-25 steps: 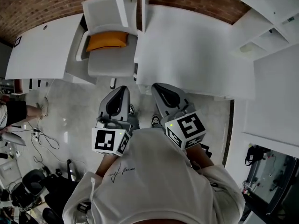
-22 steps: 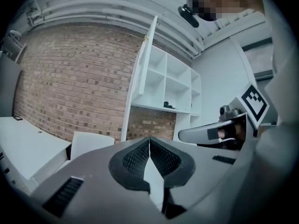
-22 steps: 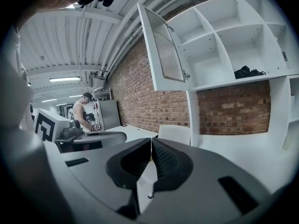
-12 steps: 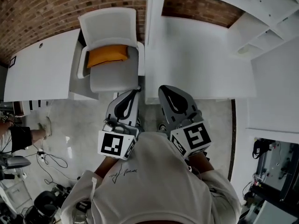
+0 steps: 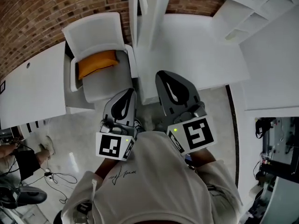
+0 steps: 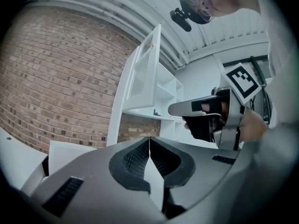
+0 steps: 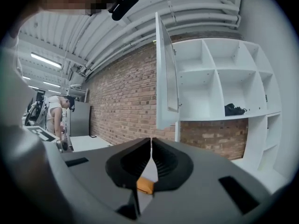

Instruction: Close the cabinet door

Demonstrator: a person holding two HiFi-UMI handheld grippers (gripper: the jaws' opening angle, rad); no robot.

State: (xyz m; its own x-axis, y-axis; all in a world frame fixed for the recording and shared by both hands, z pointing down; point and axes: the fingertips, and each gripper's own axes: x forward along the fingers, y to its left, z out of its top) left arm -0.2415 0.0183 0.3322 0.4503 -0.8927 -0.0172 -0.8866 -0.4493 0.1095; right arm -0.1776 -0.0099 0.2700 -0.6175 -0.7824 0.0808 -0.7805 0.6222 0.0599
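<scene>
White cabinet door hangs upright, seemingly outward; left gripper, right gripper fingers clenched.

"Is there any writing here that can be read?"

"Hardly any. A line of dark handwritten script runs across the person's white shirt, but it is too small and looped to make out."

"And the cubes?"

"The left gripper carries a black-and-white square marker on its cube. The right gripper carries another. Both show block patterns, not letters or numbers."

"So no legible word, brand or number?"

"None."
</scene>
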